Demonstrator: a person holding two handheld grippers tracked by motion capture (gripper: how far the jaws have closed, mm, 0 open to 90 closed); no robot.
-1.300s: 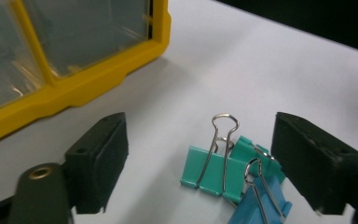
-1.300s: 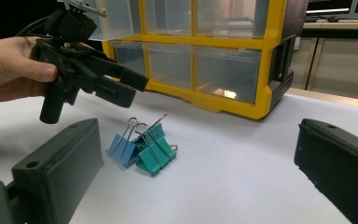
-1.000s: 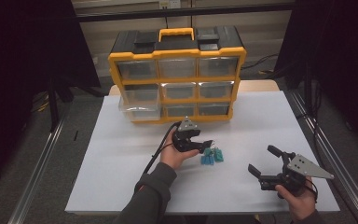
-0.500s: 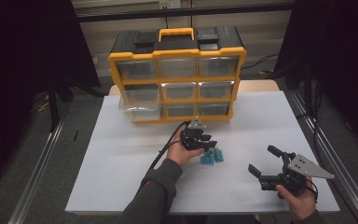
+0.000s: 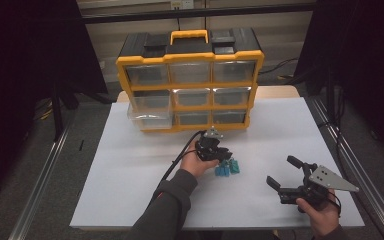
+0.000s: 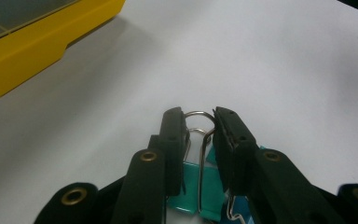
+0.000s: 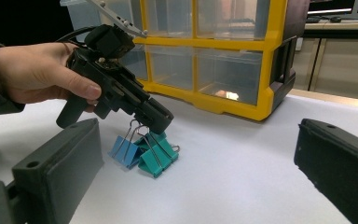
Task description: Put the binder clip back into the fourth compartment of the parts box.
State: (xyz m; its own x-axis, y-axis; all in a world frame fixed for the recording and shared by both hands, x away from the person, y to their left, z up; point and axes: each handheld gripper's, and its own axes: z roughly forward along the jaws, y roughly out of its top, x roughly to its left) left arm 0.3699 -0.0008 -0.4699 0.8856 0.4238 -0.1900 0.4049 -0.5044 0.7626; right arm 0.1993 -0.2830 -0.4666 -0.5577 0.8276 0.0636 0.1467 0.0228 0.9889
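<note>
Largest in the scene: a white rectangular tabletop, running from the near edge to the far side. At its far middle, a yellow plastic drawer cabinet with a black top and clear drawers, three rows of three, yellow handle up top; lower left drawer pulled out a little toward the near side. Seen again as a yellow corner in the left gripper view and as a yellow frame with clear fronts in the right gripper view.

Near right, the right gripper held in a hand low over the table, grey three-cornered plate on top. Jaws spread wide, nothing between them; bare white table in the gap in the right gripper view.

Mid table, just near of the cabinet, the left gripper, tilted down and to the right, black cable trailing back along the sleeve. Jaws just closing in, now narrow, on the raised silver wire handles of a teal metal binder clip; pads against the wire loops on both sides in the left gripper view. Clip resting on the table under the jaw tips.

Touching it on the left in the right gripper view, a blue metal binder clip, also on the table, handles up.
</note>
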